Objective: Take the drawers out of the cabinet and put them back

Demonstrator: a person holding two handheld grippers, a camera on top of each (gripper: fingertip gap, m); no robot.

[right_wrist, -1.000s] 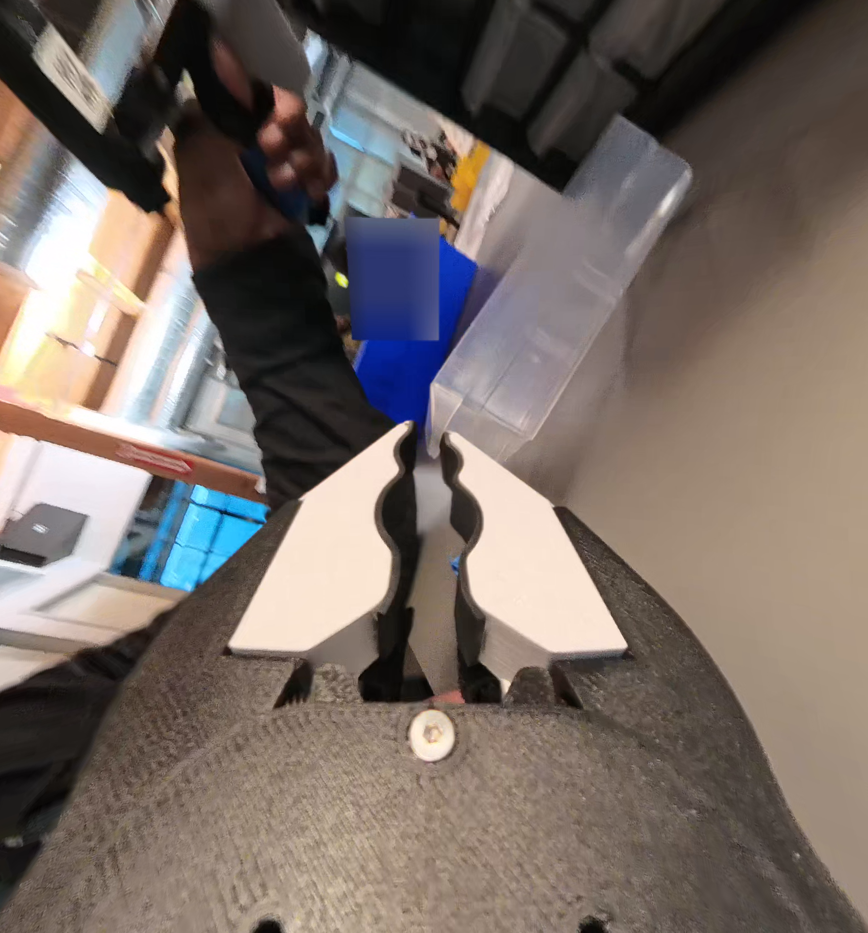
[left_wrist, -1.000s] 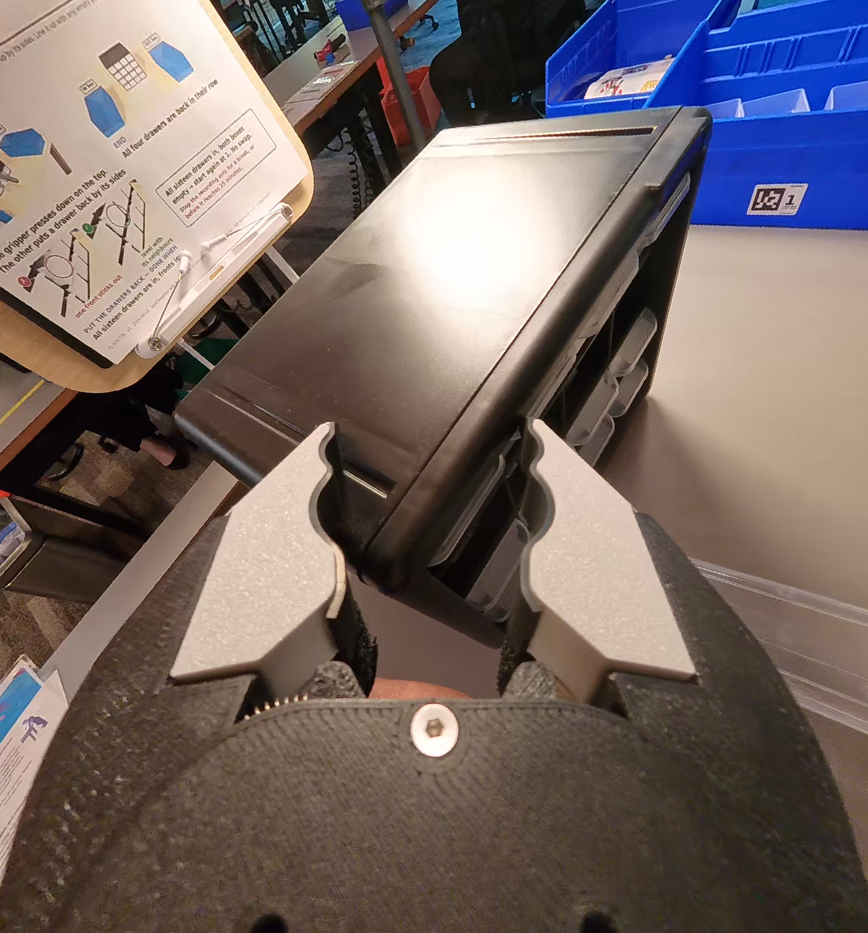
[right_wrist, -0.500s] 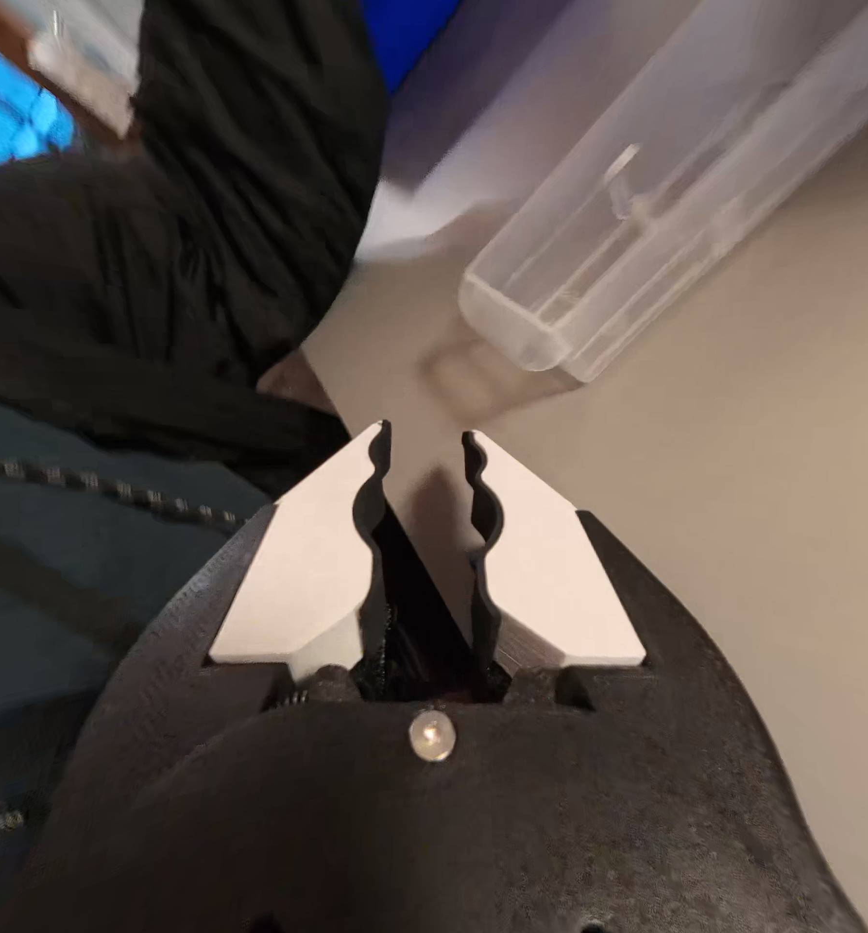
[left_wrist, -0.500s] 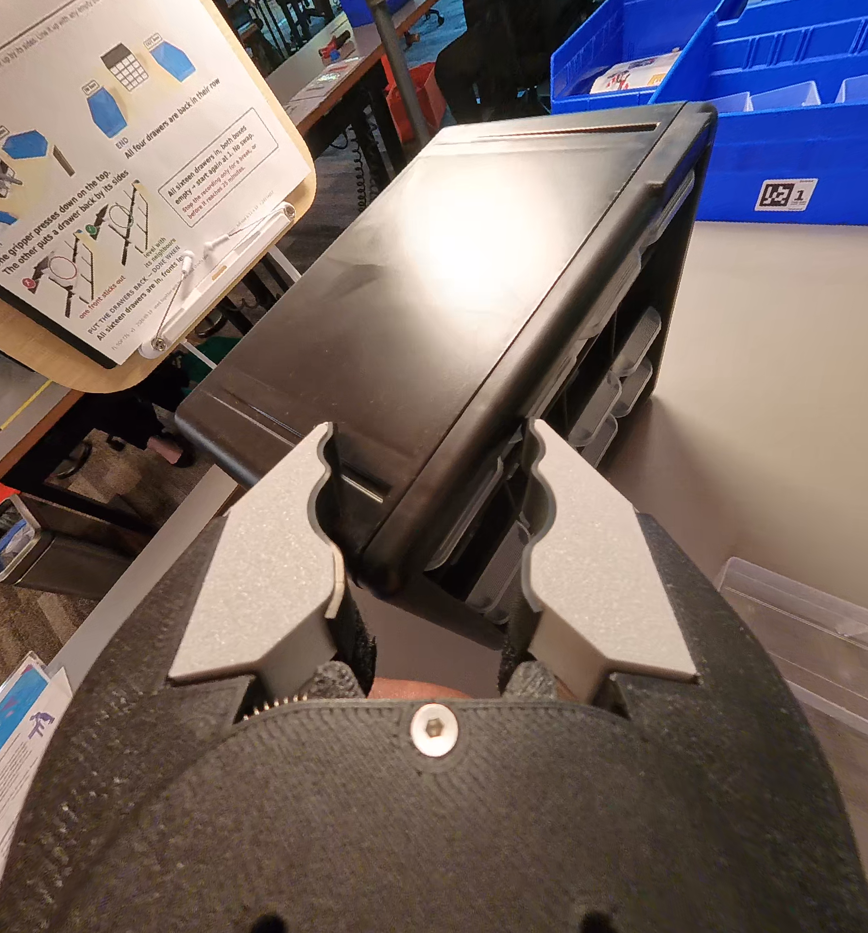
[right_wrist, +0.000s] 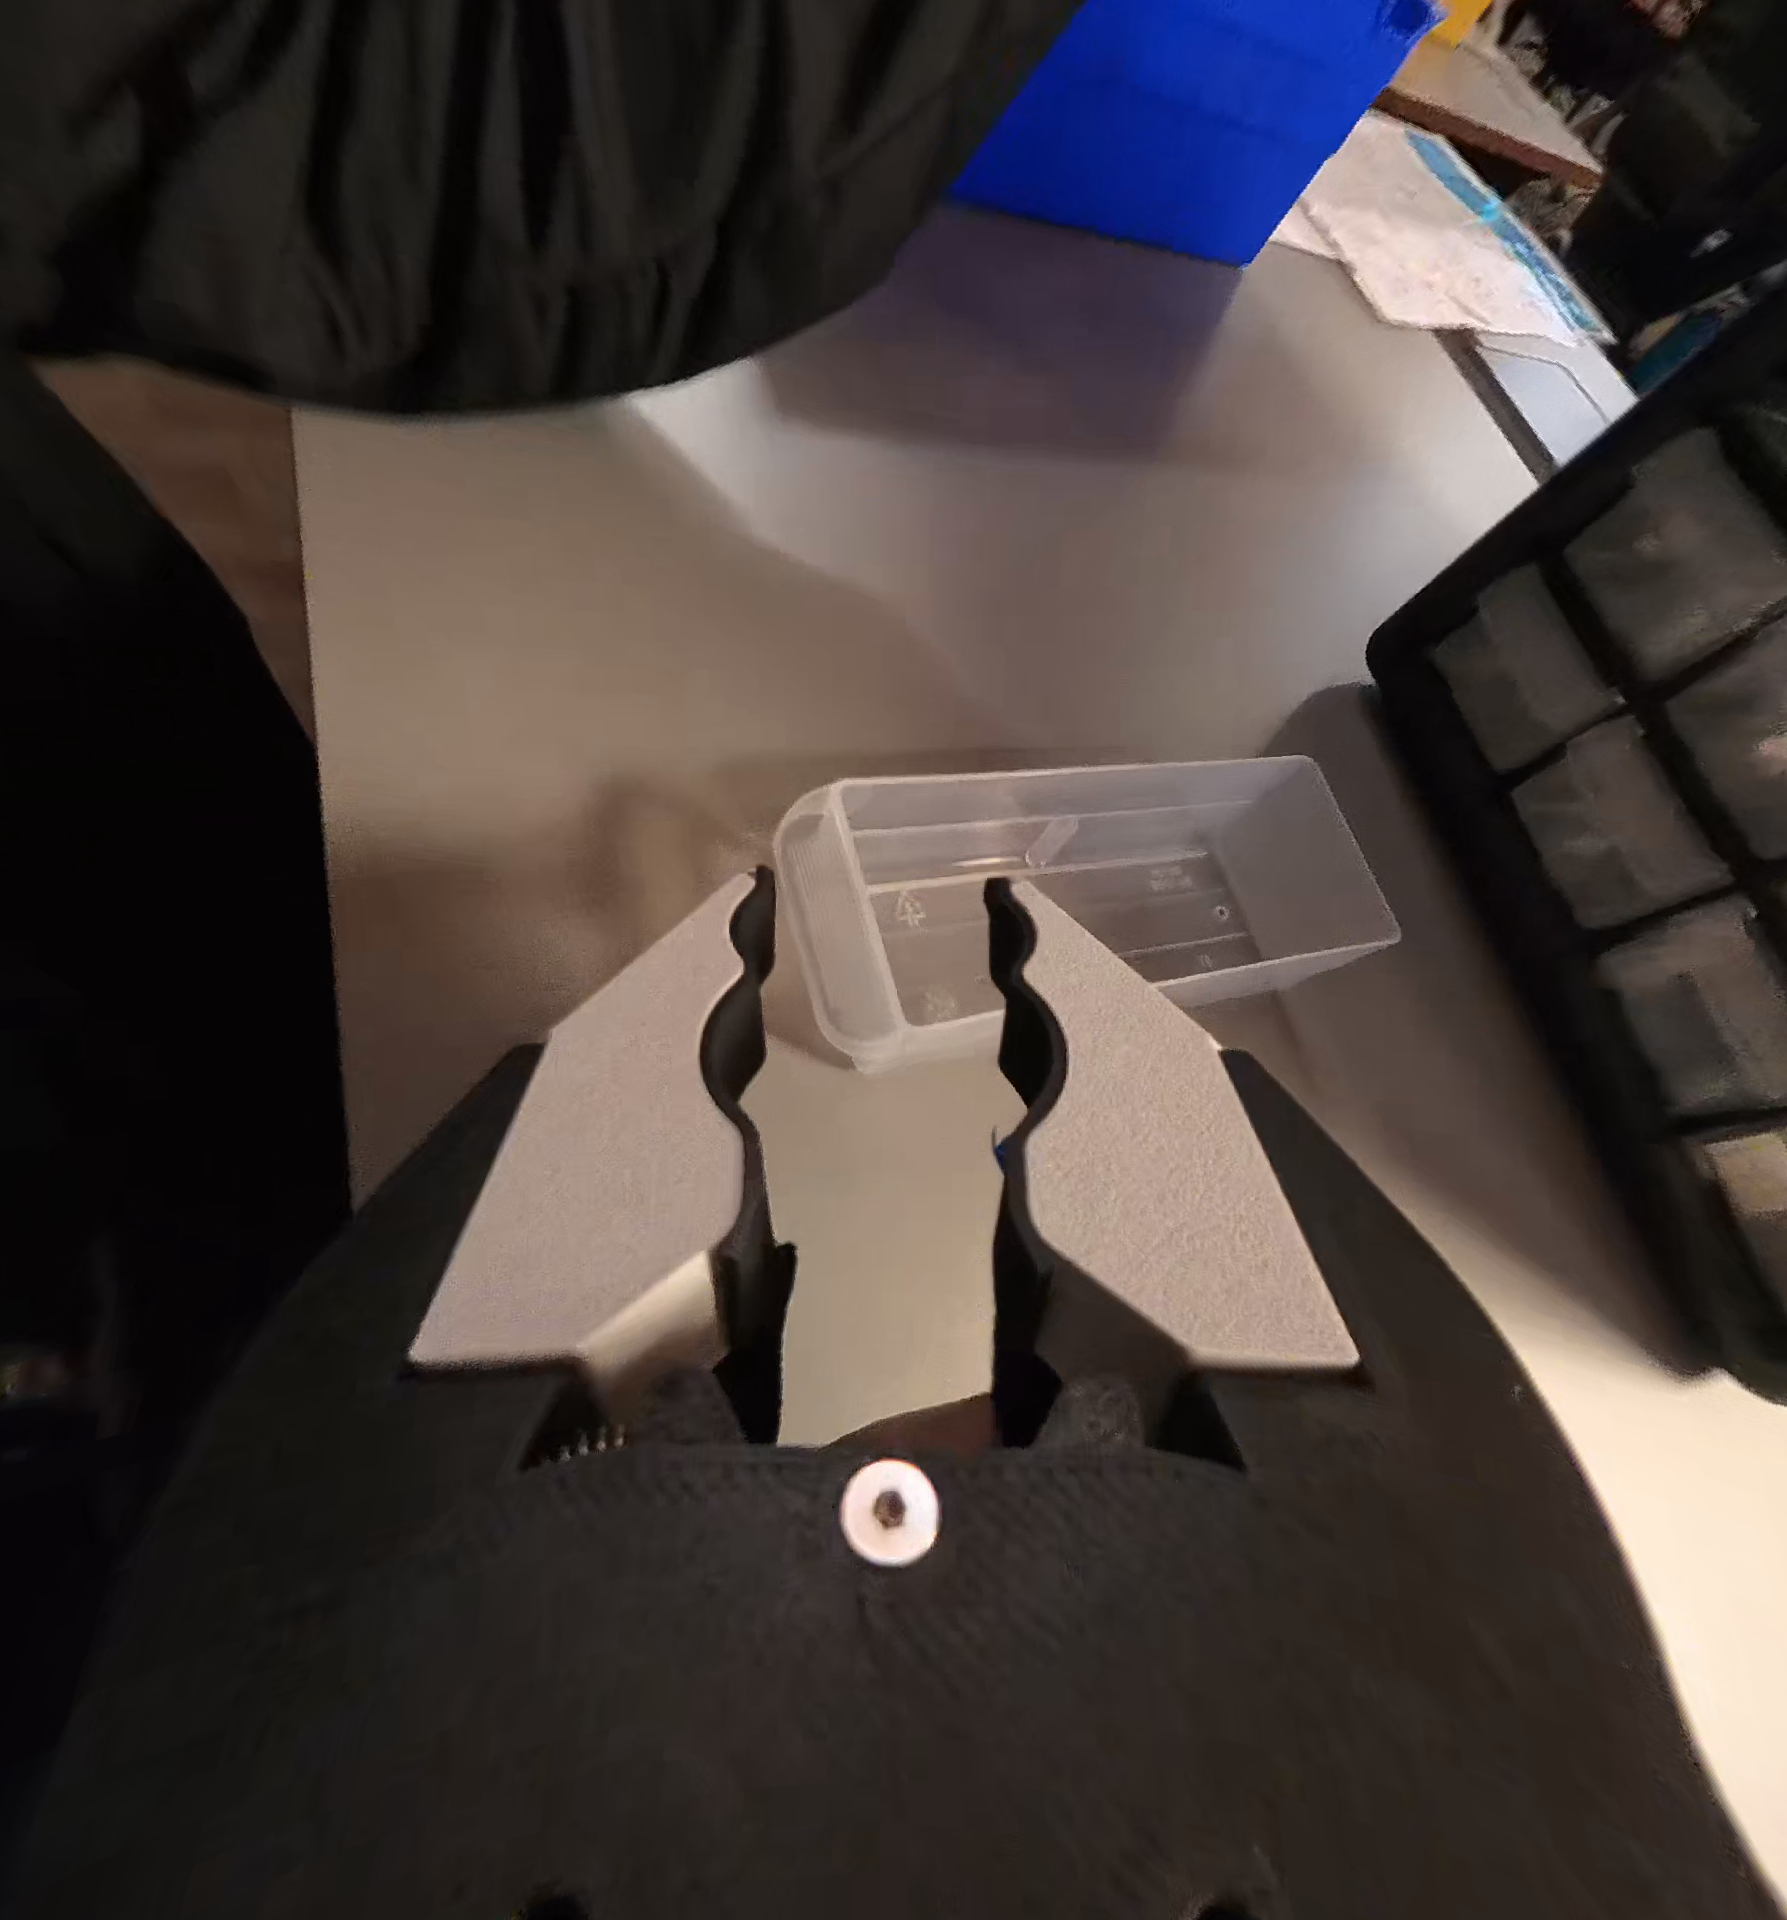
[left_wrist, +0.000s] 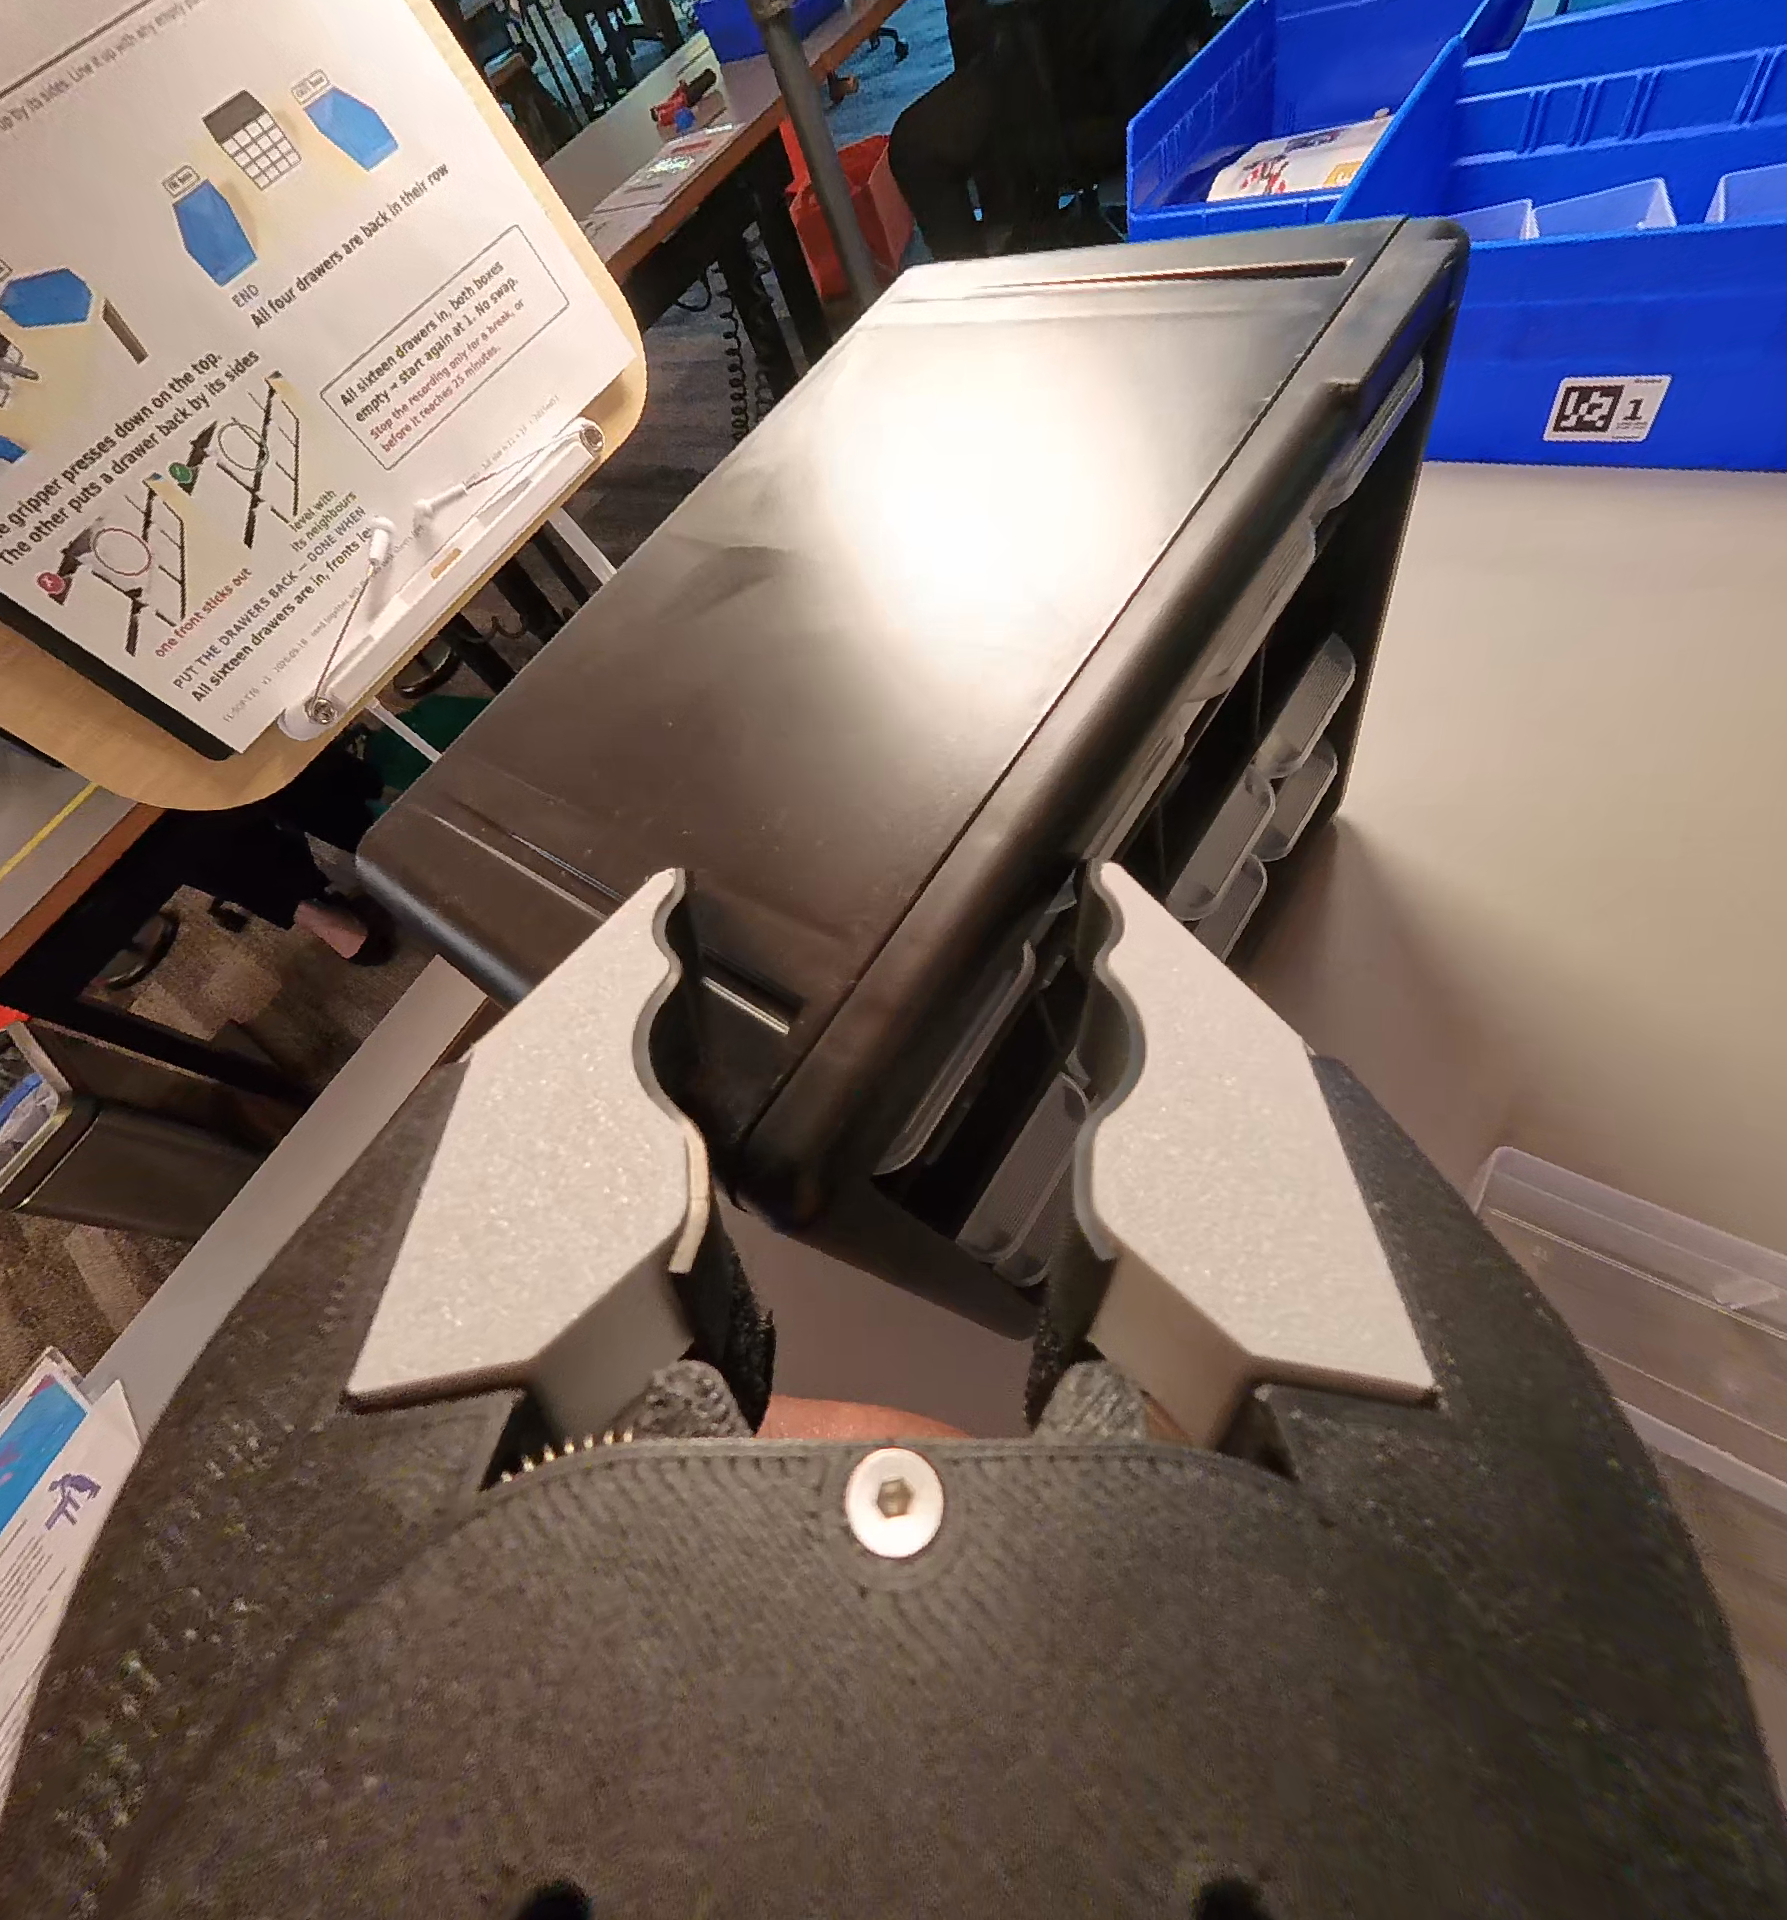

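Our right gripper (right_wrist: 873,894) is spread and holds nothing, just over the front end of the clear drawer (right_wrist: 1076,894), whose long side runs away toward the black cabinet (right_wrist: 1647,831).

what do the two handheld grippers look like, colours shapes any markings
Both match: the left gripper and right gripper have a rounded black textured body with one silver screw in the middle, and two flat grey angular jaws with wavy, scalloped inner edges. No cables or markings show. A black sleeve shows behind the right one.
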